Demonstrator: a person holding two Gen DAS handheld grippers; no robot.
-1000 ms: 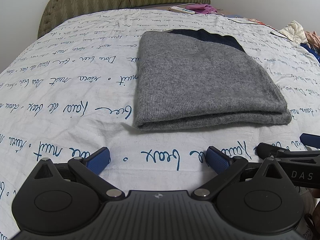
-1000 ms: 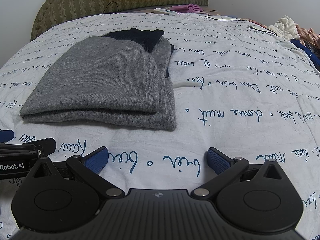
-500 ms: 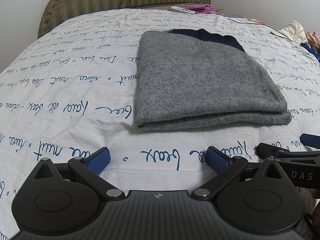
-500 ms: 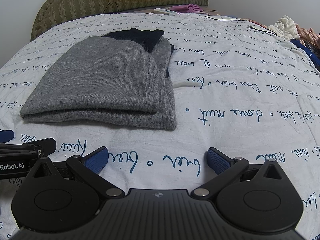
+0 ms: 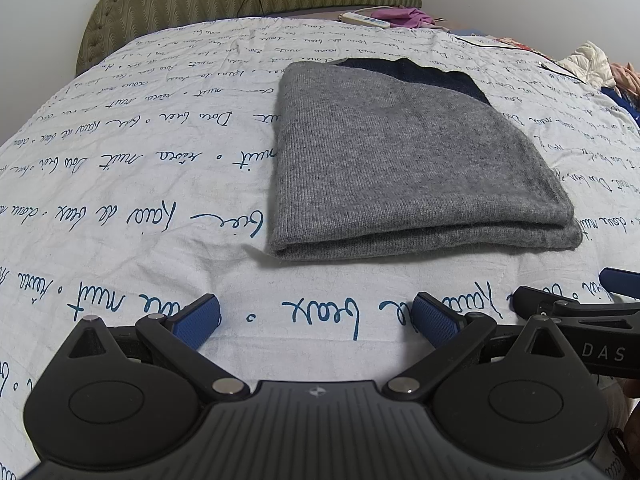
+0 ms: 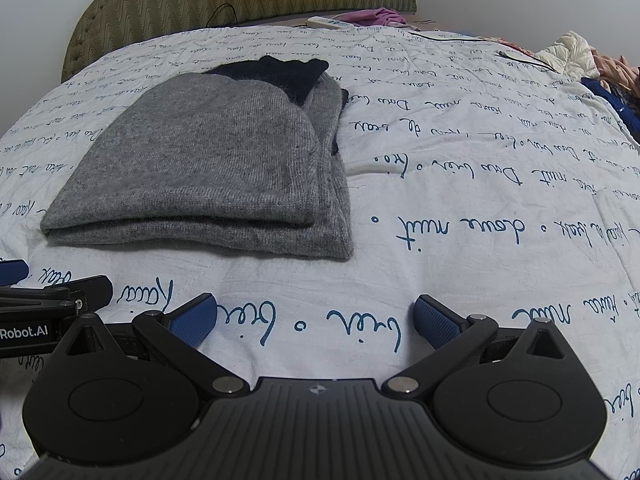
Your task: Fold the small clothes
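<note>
Change since a second ago: none visible; both grippers and the garment in the same places as before.
Left gripper point(image 5: 316, 320): jaws spread wide, nothing between the blue pads point(image 5: 198, 320), poised low over the bedsheet point(image 5: 120, 208), just short of the garment's near edge.
Right gripper point(image 6: 316, 320): likewise spread wide and empty, low over the sheet, aimed past the garment's right corner.
Grey knit garment point(image 5: 400, 160): folded into a compact stack, flat on the sheet, near edges showing two thick layers; ahead and slightly right in the left wrist view, ahead and left point(image 6: 208, 164) in the right wrist view.
Dark navy part point(image 6: 280, 74): peeking out at the far end of the stack.
Grippers to each other: side by side, each one's finger visible at the edge of the other's view.
Headboard point(image 5: 248, 4): olive, quilted, at the far end of the bed.
Power strip point(image 5: 364, 19): white, near the headboard, beside a pink cloth point(image 5: 404, 16).
Clothes pile point(image 6: 592, 64): at the far right edge of the bed.
</note>
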